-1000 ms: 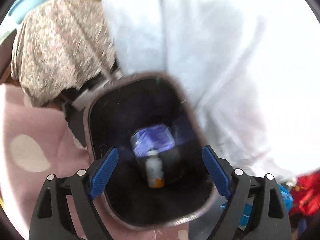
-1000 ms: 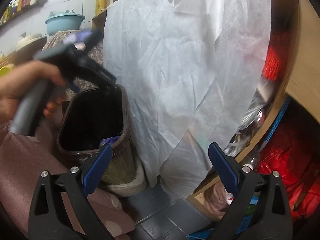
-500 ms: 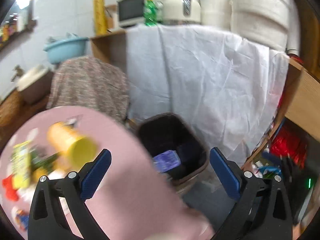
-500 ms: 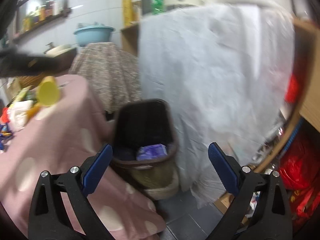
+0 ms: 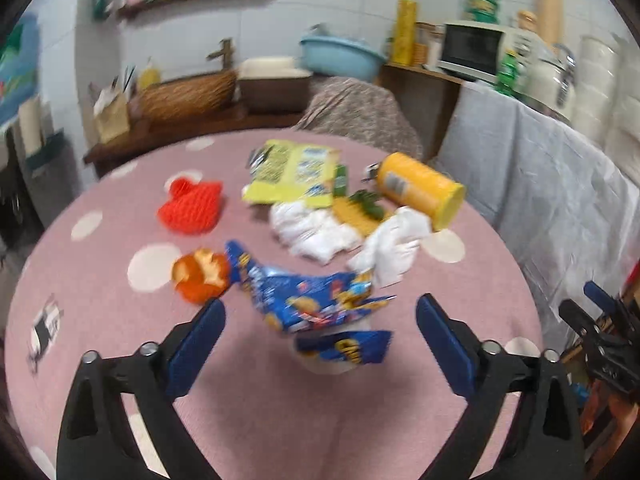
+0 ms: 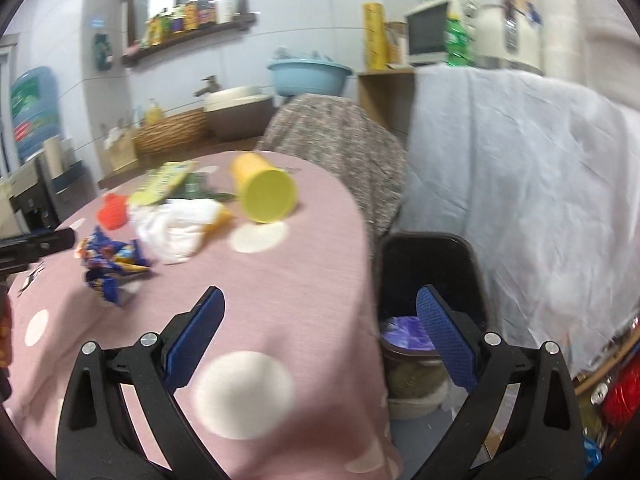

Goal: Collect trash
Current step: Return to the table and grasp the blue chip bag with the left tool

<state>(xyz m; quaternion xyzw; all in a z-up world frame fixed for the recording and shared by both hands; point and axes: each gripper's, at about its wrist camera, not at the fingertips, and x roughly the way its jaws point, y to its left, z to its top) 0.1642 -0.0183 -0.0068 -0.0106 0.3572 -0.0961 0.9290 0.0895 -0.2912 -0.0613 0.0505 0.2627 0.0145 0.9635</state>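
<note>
Trash lies on a round pink dotted table (image 5: pixel 100 320): a crumpled blue snack bag (image 5: pixel 316 304), orange peel (image 5: pixel 200 276), a red knit piece (image 5: pixel 192 208), white tissue (image 5: pixel 316 232), a yellow-green packet (image 5: pixel 292 172) and a yellow can (image 5: pixel 420 192) on its side. My left gripper (image 5: pixel 320 332) is open and empty, just short of the blue bag. My right gripper (image 6: pixel 320 328) is open and empty above the table edge, beside a dark bin (image 6: pixel 428 264) holding a purple wrapper (image 6: pixel 404 332). The blue bag (image 6: pixel 112 264) and yellow can (image 6: pixel 264 192) also show in the right wrist view.
A white cloth (image 6: pixel 520 180) drapes a shelf unit right of the bin. A patterned cloth (image 6: pixel 340 140) covers something behind the table. A counter with a basket (image 5: pixel 188 92) and blue basin (image 5: pixel 340 52) runs along the back wall. The right gripper (image 5: pixel 604 340) shows at the left view's right edge.
My left gripper swung from above the bin up and left over the table, facing the trash pile. My right gripper also turned left from the white cloth toward the table edge and bin.
</note>
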